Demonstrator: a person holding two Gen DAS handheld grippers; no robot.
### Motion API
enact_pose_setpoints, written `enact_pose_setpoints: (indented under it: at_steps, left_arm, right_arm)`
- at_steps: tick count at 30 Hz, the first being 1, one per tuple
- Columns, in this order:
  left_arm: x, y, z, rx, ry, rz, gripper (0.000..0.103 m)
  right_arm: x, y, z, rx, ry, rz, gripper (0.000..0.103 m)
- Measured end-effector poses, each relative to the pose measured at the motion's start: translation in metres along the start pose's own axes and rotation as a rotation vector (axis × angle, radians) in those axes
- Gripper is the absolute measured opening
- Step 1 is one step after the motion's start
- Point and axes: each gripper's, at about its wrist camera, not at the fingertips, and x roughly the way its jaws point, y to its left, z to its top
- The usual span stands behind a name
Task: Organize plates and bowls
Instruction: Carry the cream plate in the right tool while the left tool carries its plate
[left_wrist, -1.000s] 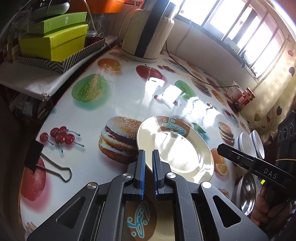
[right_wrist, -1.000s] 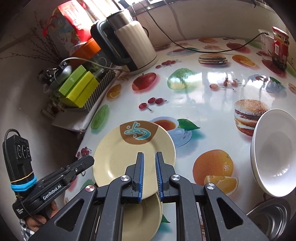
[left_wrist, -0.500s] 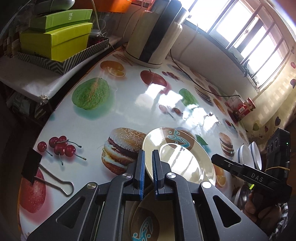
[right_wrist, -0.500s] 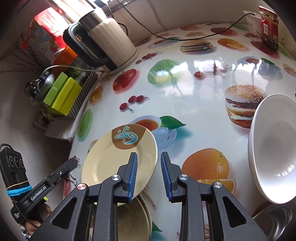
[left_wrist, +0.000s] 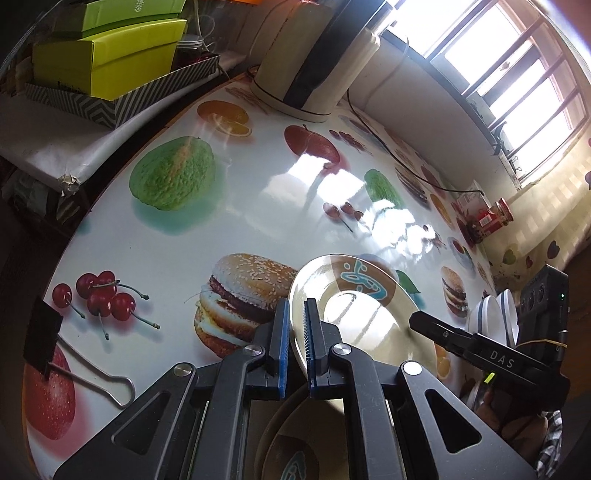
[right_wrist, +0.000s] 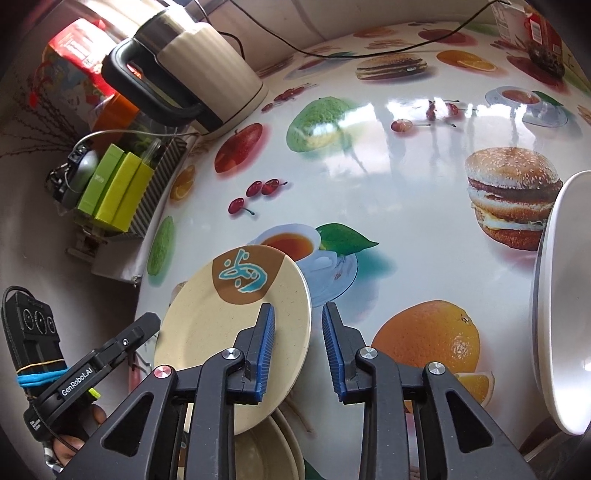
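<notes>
A cream plate (left_wrist: 364, 312) with a brown patch and teal motif is held tilted above the table; it also shows in the right wrist view (right_wrist: 236, 332). My left gripper (left_wrist: 296, 345) is shut on its rim. My right gripper (right_wrist: 298, 349) is open, its left finger over the plate's near edge, not gripping. More cream plates (right_wrist: 266, 454) lie stacked beneath; they also show in the left wrist view (left_wrist: 291, 454). A white plate (right_wrist: 561, 306) stands at the right.
A cream kettle (right_wrist: 207, 62) stands at the table's back. Green boxes (left_wrist: 110, 62) sit in a striped tray off the table's left edge. A binder clip (left_wrist: 66, 350) lies near the left edge. White bowls (left_wrist: 495, 321) and a red jar (left_wrist: 495, 218) stand at the right.
My right gripper has opened and let go of the cream plate. My left gripper keeps hold of it and has tilted it up more steeply.
</notes>
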Motion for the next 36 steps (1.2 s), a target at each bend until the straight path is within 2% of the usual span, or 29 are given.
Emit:
enact_pose_setpoints:
  at_steps: [3, 17, 20, 24, 29, 36]
  left_arm:
    - [0.0, -0.001, -0.001, 0.004, -0.004, 0.003, 0.007]
    - [-0.008, -0.005, -0.001, 0.013, -0.028, 0.003, 0.007]
    - [-0.014, -0.009, -0.004, 0.014, -0.032, -0.046, 0.007]
    - [-0.019, -0.016, -0.008, 0.036, -0.046, -0.04, 0.007]
    - [-0.025, -0.009, -0.008, 0.034, -0.086, 0.004, 0.007]
    - [-0.009, 0.016, -0.002, -0.057, -0.023, -0.036, 0.007]
  right_arm:
    - [0.001, 0.0, 0.0, -0.002, 0.001, 0.011, 0.017]
    - [-0.01, 0.006, -0.001, -0.025, -0.023, 0.004, 0.016]
    - [-0.017, 0.011, -0.003, -0.031, -0.029, 0.032, 0.013]
    - [-0.022, 0.02, -0.008, -0.06, -0.036, 0.025, 0.013]
    - [-0.019, 0.016, -0.01, -0.041, -0.027, 0.011, 0.013]
    - [-0.018, 0.014, -0.011, -0.035, -0.025, 0.006, 0.014]
